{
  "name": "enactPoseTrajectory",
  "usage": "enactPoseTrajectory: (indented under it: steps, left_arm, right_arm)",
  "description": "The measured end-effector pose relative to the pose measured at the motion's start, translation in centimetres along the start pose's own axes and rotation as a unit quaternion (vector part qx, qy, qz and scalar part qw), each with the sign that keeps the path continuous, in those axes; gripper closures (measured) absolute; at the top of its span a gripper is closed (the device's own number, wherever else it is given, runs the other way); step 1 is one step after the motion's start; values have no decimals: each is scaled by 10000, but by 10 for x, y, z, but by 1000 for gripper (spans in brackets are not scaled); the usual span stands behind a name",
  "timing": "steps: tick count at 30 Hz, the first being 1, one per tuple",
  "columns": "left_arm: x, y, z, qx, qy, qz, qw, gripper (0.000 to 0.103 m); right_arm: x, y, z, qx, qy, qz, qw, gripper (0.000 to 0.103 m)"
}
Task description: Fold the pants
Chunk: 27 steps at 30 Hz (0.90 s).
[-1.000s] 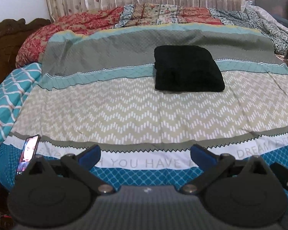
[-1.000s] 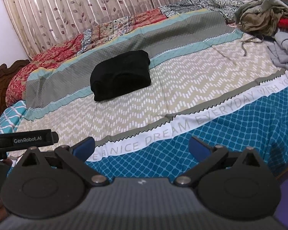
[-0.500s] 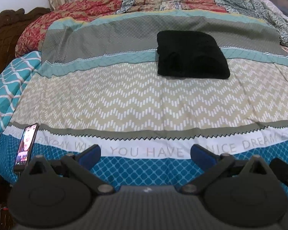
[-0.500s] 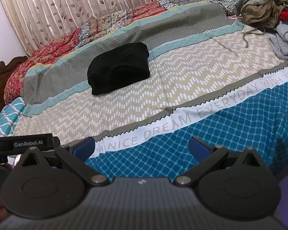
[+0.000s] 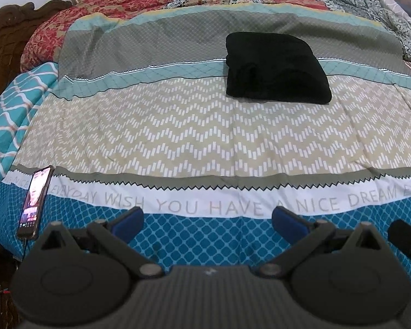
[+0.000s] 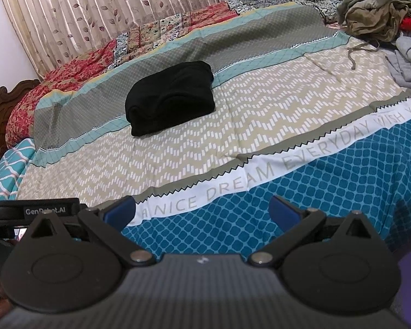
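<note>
- The black pants [image 5: 276, 67] are seen folded into a compact bundle, lying on the bed's patterned cover [image 5: 178, 137], across the grey and teal bands and just onto the zigzag band.
- The left tool [image 5: 208, 220] is held released, its blue-padded fingers spread wide and nothing between them; it is kept over the near blue edge of the cover, well apart from the pants.
- The right tool [image 6: 202, 209] is likewise held released and empty, over the same blue edge, with the pants [image 6: 170, 101] far ahead to its left.
- A lit phone [image 5: 35, 200] is laid at the left near edge of the bed.
- A heap of loose clothes [image 6: 375, 19] is piled at the far right of the bed, well apart from the pants.
- A leaf-print curtain [image 6: 96, 19] is hung behind the bed.
</note>
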State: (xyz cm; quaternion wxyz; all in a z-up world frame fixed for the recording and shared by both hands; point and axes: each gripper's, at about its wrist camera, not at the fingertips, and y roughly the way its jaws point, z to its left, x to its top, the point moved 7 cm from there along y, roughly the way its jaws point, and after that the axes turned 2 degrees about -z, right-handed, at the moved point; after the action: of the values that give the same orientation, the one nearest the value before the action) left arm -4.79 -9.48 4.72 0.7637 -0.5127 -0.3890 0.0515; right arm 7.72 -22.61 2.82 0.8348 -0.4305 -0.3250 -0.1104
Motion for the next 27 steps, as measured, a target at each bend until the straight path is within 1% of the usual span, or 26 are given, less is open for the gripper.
enactPoseTrajectory:
  steps: [9,19,27]
  left_arm:
    - [-2,0,0,58,46,67,9999,0]
    - [-4,1,0,102,115,114,9998,0]
    - [-7,3,0,104,145,163,9997,0]
  right_arm:
    - [0,-1,1,-2,15,-13,10000,0]
    - [4,-6,3,-9,-38,-186,9998,0]
    - [5,-7,1,-8,-7,-217,9998,0]
